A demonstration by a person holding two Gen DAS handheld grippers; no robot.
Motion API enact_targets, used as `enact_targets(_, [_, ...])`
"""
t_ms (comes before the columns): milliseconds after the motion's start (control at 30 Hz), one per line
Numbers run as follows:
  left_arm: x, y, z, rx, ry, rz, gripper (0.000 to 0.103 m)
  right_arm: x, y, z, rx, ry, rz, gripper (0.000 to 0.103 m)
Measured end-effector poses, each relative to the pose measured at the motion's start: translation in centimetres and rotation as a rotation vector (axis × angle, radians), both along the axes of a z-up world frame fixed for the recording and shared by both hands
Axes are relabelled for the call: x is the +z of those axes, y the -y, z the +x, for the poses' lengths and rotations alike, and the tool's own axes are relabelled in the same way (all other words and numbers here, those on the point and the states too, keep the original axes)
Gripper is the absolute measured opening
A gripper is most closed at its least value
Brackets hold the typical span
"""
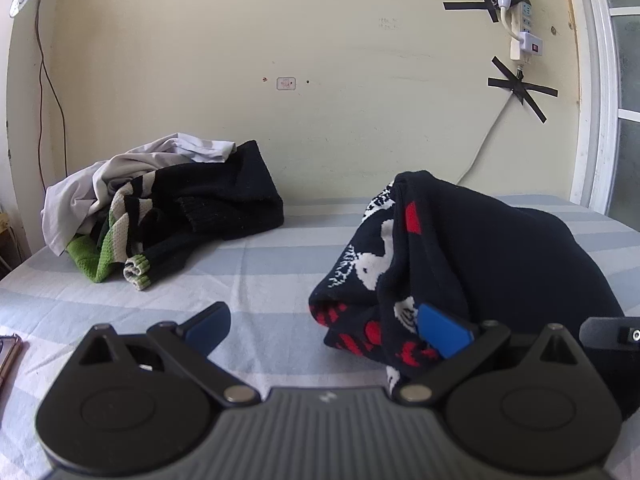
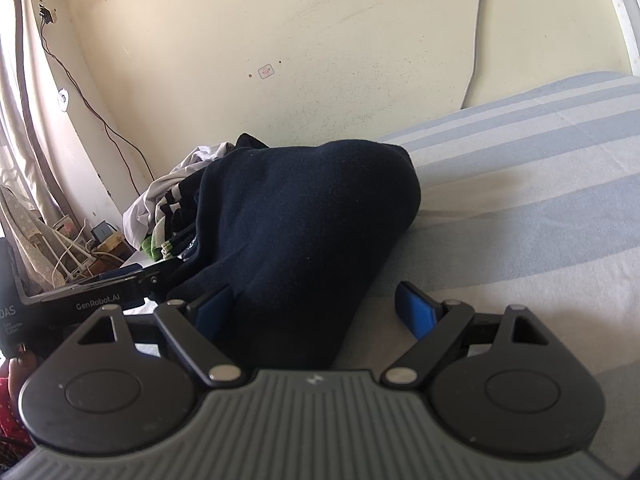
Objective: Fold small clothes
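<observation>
Tongs both spread: left tongs (image 1: pixel 324 326) and right tongs (image 2: pixel 316 308) flank the navy sweater (image 1: pixel 460 264) heaped mid-bed (image 1: pixel 260 280). Likely between folds; next needs an edge pinched. Unfolded pile (image 1: pixel 160 208) waits at the far-left corner.

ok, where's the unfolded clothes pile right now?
The clothes pile sits far left on the striped bed against the wall in the left wrist view, apart from the navy patterned sweater by the left gripper.

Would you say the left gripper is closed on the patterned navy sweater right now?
No: the left gripper is open, only its right finger touching the navy sweater.
</observation>
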State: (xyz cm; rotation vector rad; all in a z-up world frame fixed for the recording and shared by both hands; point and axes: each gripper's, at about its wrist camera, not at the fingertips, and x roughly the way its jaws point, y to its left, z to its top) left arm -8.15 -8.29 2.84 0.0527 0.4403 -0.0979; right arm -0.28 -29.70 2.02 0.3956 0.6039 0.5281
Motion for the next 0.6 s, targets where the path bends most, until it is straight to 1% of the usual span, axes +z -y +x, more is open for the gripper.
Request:
enact_targets(200, [-0.2, -0.3, 0.5, -0.001, -0.039, -0.012, 0.103, -0.1, 0.0, 0.1, -0.001, 0.000, 0.001, 0.090])
enact_targets(300, [-0.3, -0.6, 0.5, -0.005, -0.048, -0.030, 0.103, -0.1, 0.0, 0.1, -0.002, -0.001, 0.003, 0.090])
enact_targets(433, [-0.4, -1.1, 0.8, -0.002, -0.073, -0.079, 0.103, -0.1, 0.0, 0.1, -0.003, -0.001, 0.003, 0.091])
enact_targets(600, [-0.7, -1.8, 1.1, -0.003, -0.147, -0.150, 0.103, -0.1, 0.0, 0.1, -0.001, -0.003, 0.010, 0.091])
